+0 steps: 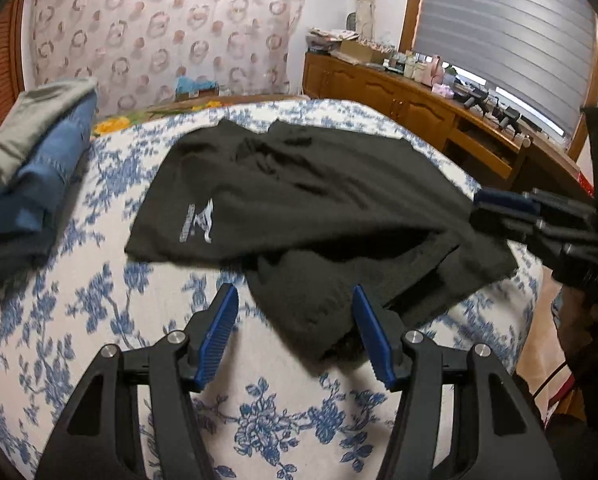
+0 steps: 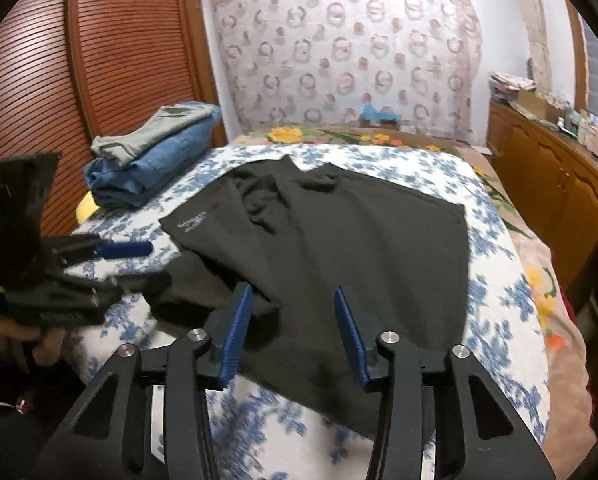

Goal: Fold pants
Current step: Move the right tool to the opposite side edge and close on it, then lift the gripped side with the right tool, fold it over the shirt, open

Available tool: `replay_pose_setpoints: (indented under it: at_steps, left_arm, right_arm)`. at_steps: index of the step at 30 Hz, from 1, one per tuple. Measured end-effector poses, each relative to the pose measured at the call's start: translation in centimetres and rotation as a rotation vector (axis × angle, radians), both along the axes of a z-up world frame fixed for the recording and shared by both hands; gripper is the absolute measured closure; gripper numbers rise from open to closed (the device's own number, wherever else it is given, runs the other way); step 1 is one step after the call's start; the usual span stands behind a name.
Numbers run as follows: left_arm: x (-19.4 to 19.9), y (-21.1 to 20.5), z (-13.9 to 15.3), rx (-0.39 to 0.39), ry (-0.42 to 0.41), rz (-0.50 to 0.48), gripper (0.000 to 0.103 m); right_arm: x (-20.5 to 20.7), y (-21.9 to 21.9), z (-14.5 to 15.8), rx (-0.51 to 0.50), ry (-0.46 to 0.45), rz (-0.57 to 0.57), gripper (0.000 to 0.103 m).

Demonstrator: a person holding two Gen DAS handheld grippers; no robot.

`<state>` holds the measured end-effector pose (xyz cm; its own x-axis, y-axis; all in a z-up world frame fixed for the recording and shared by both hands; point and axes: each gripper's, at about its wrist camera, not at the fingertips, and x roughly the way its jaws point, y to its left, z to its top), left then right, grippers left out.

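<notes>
Lying across the middle of the bed (image 1: 99, 312), over its blue-flowered white cover, the black pants (image 1: 299, 200) are seen partly folded, with rumpled layers toward the near edge and a small white logo print (image 1: 201, 222) facing up on the side nearer the clothes pile. One corner of the fabric is draped close to the near edge of the bed.

The left gripper (image 1: 295, 332) is held just above that near corner, its blue-padded fingers (image 1: 219, 332) spread apart; the cloth is seen partly between them, but nothing is pinched. In the right wrist view this same gripper is seen blurred at the near left corner of the bed, gripped by a hand (image 2: 3, 332).

The right gripper (image 2: 293, 336) is held over the near part of the pants, its fingers (image 2: 237, 332) parted with black fabric seen in the gap; the pads are not pressed on the cloth, as far as can be told. In the left wrist view it is seen at the right edge of the bed, beside the pants' hem.

A pile of folded clothes (image 2: 155, 152), grey on blue, is set at the far left corner of the bed. A wooden cabinet (image 1: 399, 96) cluttered with small items is stood along the wall beyond the bed's right edge.
</notes>
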<state>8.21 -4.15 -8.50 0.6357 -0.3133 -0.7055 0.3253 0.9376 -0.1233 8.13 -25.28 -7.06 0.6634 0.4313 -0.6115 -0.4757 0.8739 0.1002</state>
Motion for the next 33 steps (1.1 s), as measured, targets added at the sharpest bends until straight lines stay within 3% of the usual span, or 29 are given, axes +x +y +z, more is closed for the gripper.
replay_pose_setpoints:
  at_steps: [10,13,15,20,33]
  left_arm:
    - [-0.6,0.1,-1.0,-0.012,0.013,0.007,0.044]
    - [-0.7,0.1,-1.0,-0.012,0.008,0.011,0.044]
    - [-0.7,0.1,-0.9,-0.011,0.009,0.016,0.044]
    - [-1.4,0.1,-0.1,0.006,-0.020,0.037,0.044]
    - [-2.9,1.1,4.0,0.064,-0.171,0.122,0.044]
  right_arm:
    - [1.9,2.5,-2.5,-0.041,0.090,0.053,0.068]
    - [2.2,2.4,-3.0,-0.021,0.125,0.062,0.074]
    - [2.3,2.5,-3.1,-0.014,0.132,0.068,0.083]
    - [1.9,3.0,-2.7,-0.013,0.110,0.102,0.098]
    - [0.4,3.1,0.4,0.000,-0.028,0.100,0.102]
